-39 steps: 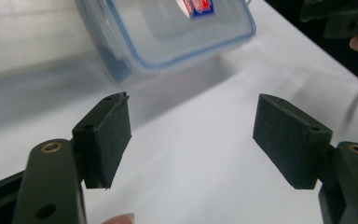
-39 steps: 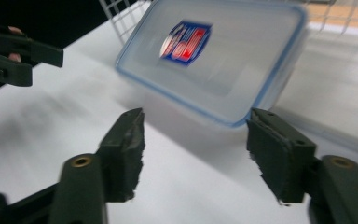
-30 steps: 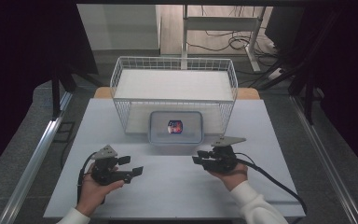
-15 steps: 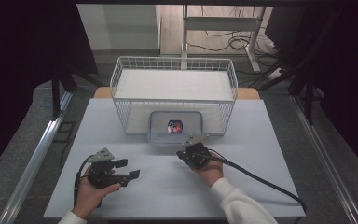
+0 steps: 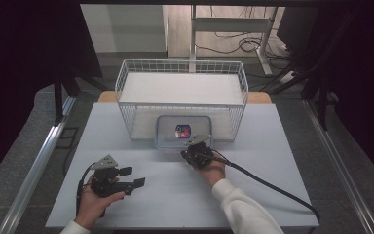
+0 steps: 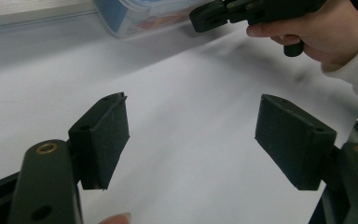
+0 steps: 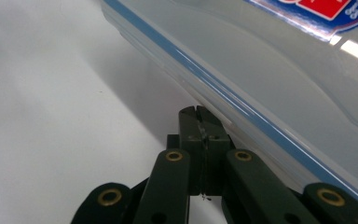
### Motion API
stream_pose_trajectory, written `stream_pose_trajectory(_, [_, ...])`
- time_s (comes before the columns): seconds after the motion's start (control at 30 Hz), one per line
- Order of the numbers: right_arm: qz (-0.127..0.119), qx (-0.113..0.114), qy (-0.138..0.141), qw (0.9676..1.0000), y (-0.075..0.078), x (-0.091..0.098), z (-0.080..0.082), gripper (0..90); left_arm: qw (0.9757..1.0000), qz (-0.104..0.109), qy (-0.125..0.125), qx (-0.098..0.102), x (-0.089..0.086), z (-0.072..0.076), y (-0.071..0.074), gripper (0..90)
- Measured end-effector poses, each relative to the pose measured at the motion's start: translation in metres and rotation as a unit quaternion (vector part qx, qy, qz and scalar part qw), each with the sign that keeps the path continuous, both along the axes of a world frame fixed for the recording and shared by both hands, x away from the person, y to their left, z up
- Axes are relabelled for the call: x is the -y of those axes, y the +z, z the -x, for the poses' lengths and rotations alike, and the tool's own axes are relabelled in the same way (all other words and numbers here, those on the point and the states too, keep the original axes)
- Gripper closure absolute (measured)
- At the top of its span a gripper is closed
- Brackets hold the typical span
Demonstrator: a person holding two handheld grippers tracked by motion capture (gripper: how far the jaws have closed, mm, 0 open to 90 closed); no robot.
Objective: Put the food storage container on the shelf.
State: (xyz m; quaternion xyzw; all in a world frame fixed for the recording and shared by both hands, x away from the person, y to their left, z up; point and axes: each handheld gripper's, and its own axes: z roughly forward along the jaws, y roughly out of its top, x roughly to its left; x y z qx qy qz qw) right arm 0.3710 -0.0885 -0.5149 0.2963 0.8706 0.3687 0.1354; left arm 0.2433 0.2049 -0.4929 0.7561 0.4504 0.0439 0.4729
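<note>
The lidded plastic box (image 5: 183,131) lies on the white table (image 5: 272,161), its far half tucked under the near edge of the wire basket (image 5: 182,92), its long axis running left to right. From the high view, my right hand-held gripper (image 5: 195,150) sits at the box's near edge, pointing away from me at it, while my left hand-held gripper (image 5: 129,178) rests well apart, nearer me and to the left, aimed across the table. The right hand is clearly the nearer one. Something red and blue shows through the lid; I cannot tell what.

In the left gripper view, my left hand-held gripper (image 6: 191,135) stands spread wide over bare table, holding nothing. Farther off, my right hand (image 6: 326,32) holds its tool toward the box (image 6: 144,16), which is cut off at the top edge.

In the right gripper view, my right hand-held gripper (image 7: 199,123) has its jaws pressed together, empty, tips just at or under the box's blue-lined lid rim (image 7: 242,112). Whether they touch it, I cannot tell. The label (image 7: 326,11) is cropped and unreadable.
</note>
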Motion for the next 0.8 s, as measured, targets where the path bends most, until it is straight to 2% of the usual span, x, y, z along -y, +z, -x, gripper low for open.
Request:
stream_pose_trajectory(0.2, [-0.03, 0.001, -0.009, 0.9995, 0.013, 0.004, -0.006, 88.7, 1.0, 0.003, 0.001, 0.0, -0.001, -0.001, -0.001, 25.6])
stream_pose_trajectory(0.3, [-0.036, -0.001, -0.012, 0.9993, 0.016, 0.006, -0.011, 88.7, 1.0, 0.0, 0.001, -0.001, 0.0, -0.001, -0.002, 25.6])
stream_pose_trajectory(0.53, [-0.046, -0.005, -0.02, 0.9987, 0.016, 0.008, -0.022, 88.7, 1.0, -0.008, -0.001, -0.002, 0.002, -0.001, -0.003, 25.5])
stream_pose_trajectory(0.8, [-0.052, -0.005, -0.022, 0.9984, 0.014, -0.003, -0.036, 88.7, 0.9999, -0.011, 0.002, -0.002, 0.0, -0.002, -0.004, 25.4])
